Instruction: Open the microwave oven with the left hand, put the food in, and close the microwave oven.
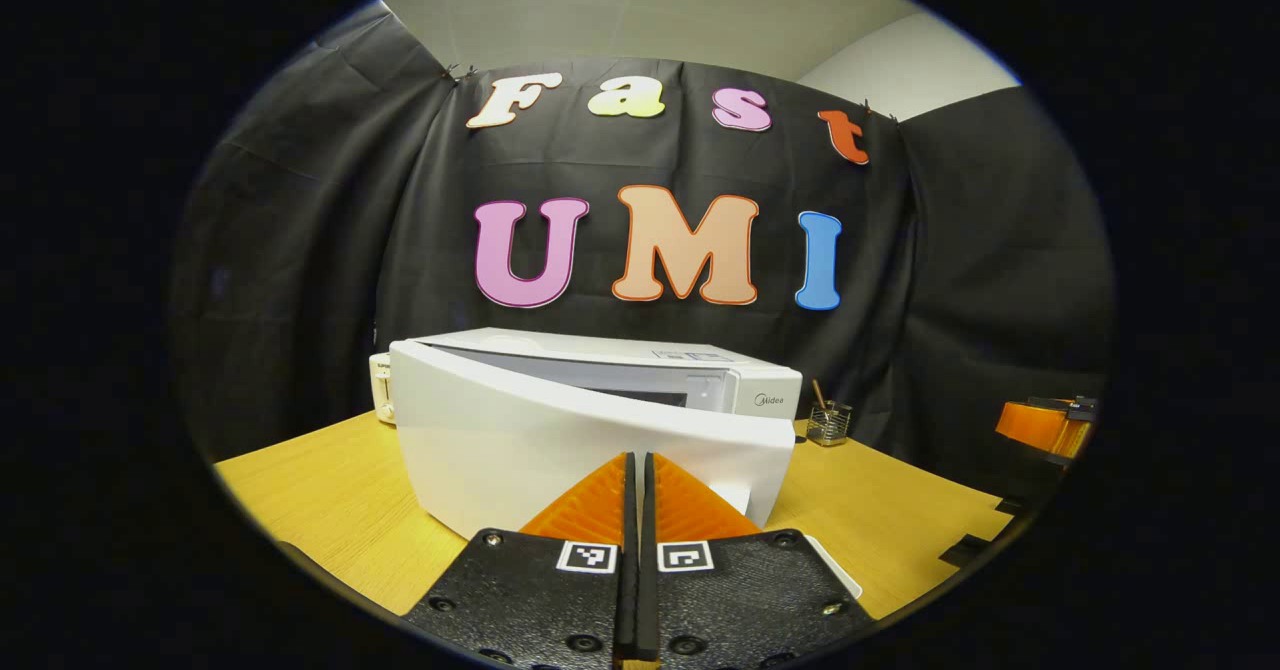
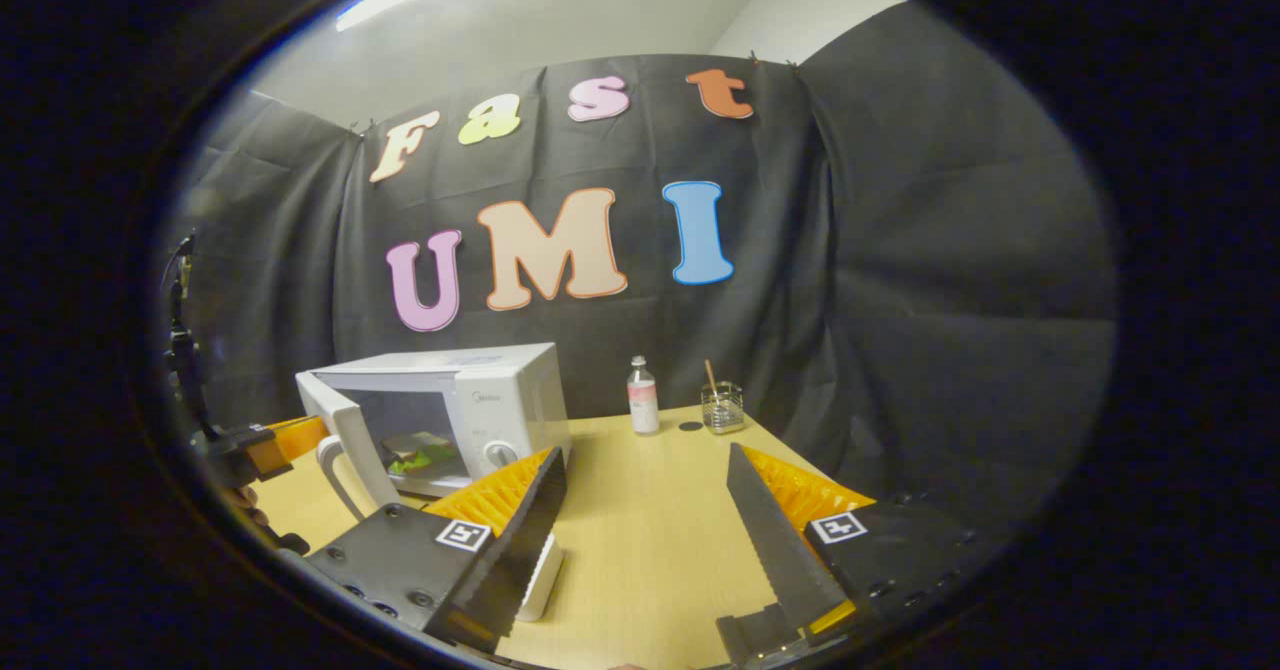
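White microwave (image 2: 440,410) door ajar, food (image 2: 420,453) maybe inside; left gripper (image 1: 637,470) closed, right gripper (image 2: 645,490) wide.

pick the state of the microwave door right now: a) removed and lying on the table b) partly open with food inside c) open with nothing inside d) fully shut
b: in the right gripper view the microwave door stands ajar and the food sits in the cavity.
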